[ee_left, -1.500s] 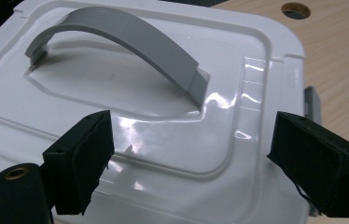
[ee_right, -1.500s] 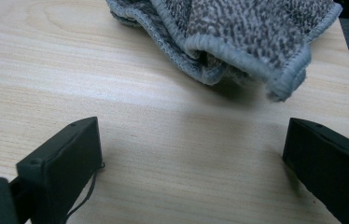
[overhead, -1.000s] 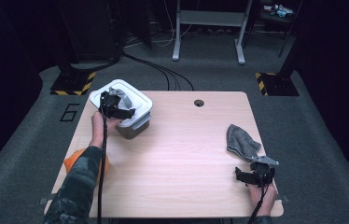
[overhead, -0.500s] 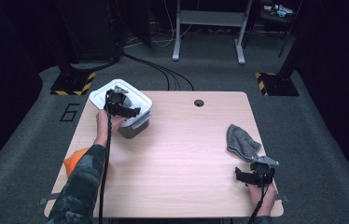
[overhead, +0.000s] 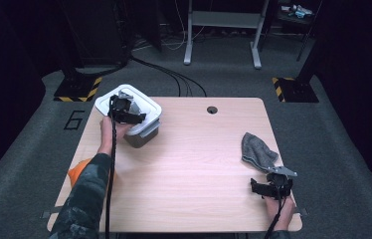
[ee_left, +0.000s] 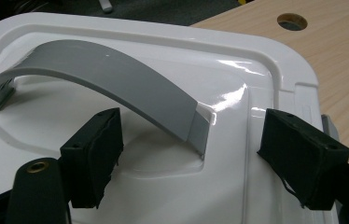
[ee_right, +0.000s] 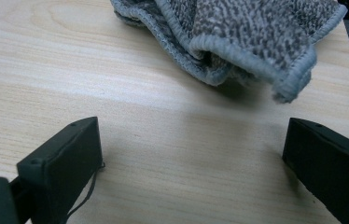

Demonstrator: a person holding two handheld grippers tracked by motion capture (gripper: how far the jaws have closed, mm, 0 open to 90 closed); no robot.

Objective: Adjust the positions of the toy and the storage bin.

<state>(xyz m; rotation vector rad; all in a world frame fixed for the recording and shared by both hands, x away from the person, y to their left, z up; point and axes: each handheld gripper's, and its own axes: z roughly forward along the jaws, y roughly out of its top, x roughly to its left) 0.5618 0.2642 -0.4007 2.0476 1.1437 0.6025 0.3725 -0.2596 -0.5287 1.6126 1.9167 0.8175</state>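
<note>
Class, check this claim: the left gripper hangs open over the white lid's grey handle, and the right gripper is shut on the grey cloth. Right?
Not quite. The right gripper is open, its jaws apart on bare table short of the grey cloth, as the right gripper view shows. The rest stands.

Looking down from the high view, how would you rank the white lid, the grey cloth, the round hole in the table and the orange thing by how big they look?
1. White lid, largest.
2. Grey cloth.
3. Orange thing; a sleeve partly hides it, so its rank is unsure.
4. Round hole, smallest.
</note>
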